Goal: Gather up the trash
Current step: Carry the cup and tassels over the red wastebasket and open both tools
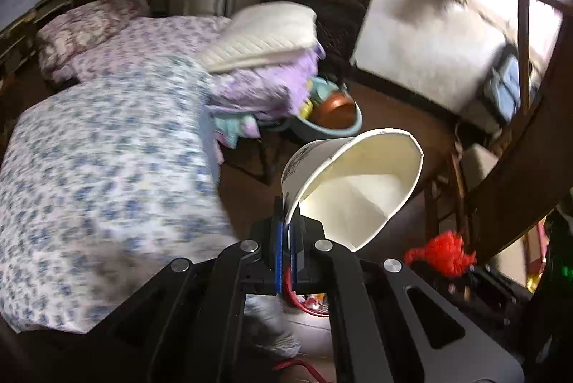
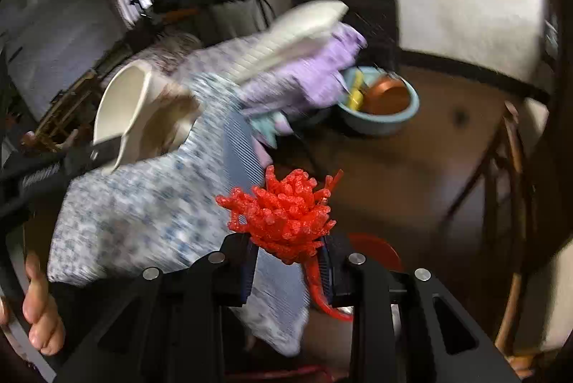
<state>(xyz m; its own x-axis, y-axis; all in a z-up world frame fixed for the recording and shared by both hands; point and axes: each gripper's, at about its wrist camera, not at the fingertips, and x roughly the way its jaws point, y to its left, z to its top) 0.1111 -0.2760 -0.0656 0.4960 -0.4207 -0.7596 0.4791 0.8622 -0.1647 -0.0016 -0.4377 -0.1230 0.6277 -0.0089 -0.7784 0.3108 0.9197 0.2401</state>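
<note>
Left wrist view, left to right. Bed with blue-flowered white cover fills the left half; image smeared by blur. Patterned pillow at its far end. Folded white quilt on a purple bundle at the bed's right edge. Beyond that, on the brown floor, a blue basin with a copper-coloured bowl inside it.

Left hand-held gripper: jaws fully closed, blue pads pinching the wall of a white paper cup. Cup is squashed out of round, mouth facing the camera, tipped to the right, held in the air above the floor. Inside looks empty and white.

Right of the cup, low in frame: red frilly wad, edge of it only. Dark wooden chair at far right.

Right wrist view, left to right. Person's fingers on the other tool at lower left; the cup shows above, against the bed.

Right hand-held gripper: jaws narrowly apart, clamped on the red frilly wad. A red strand of it trails down between the pads. Wad is held in the air, over the bed's corner and the floor. Basin lies beyond, to the right.
</note>
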